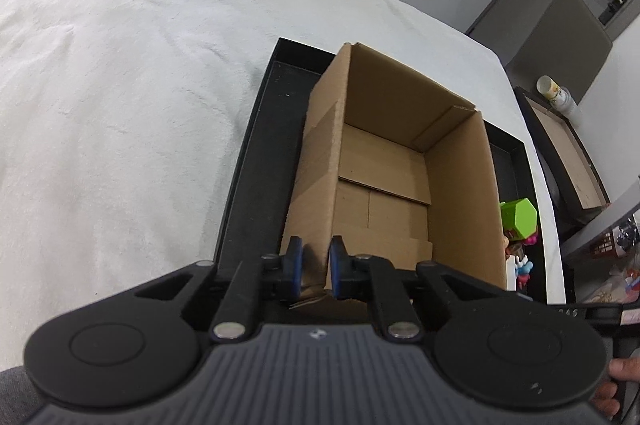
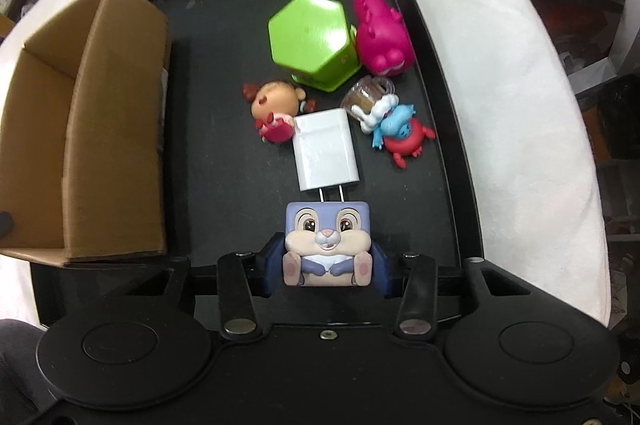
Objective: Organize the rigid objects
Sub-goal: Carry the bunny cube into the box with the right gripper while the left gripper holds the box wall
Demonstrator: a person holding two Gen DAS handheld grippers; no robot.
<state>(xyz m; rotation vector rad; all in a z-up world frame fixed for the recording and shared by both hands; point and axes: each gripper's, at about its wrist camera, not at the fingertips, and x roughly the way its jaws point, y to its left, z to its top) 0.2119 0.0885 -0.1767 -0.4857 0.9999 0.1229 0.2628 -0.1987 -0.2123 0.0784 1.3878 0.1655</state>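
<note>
a white cloth covers the table (image 1: 120, 85), and on it sits a black tray (image 2: 424, 37) holding everything i'm sorting. the bunny (image 2: 326, 241), a blocky purple figure, is at the near end of the tray, and my right tongs (image 2: 328, 267) are clamped on its sides, pads pressed against it. just past its head lie the prongs of a white charger (image 2: 324, 149), touching or nearly so. further on are a doll (image 2: 276, 109), a green hexagon box (image 2: 312, 41), a pink dino (image 2: 382, 33) and a blue-and-red crab toy (image 2: 400, 133), clustered together. the carton (image 1: 400, 153) stands open and empty on the left part of the tray; my left tongs (image 1: 316, 265) are closed on its near wall, steadying it. i judge this the first pick. next i need a clean lift clear of the charger, then a carry left over the carton's rim, letting go low inside.
</note>
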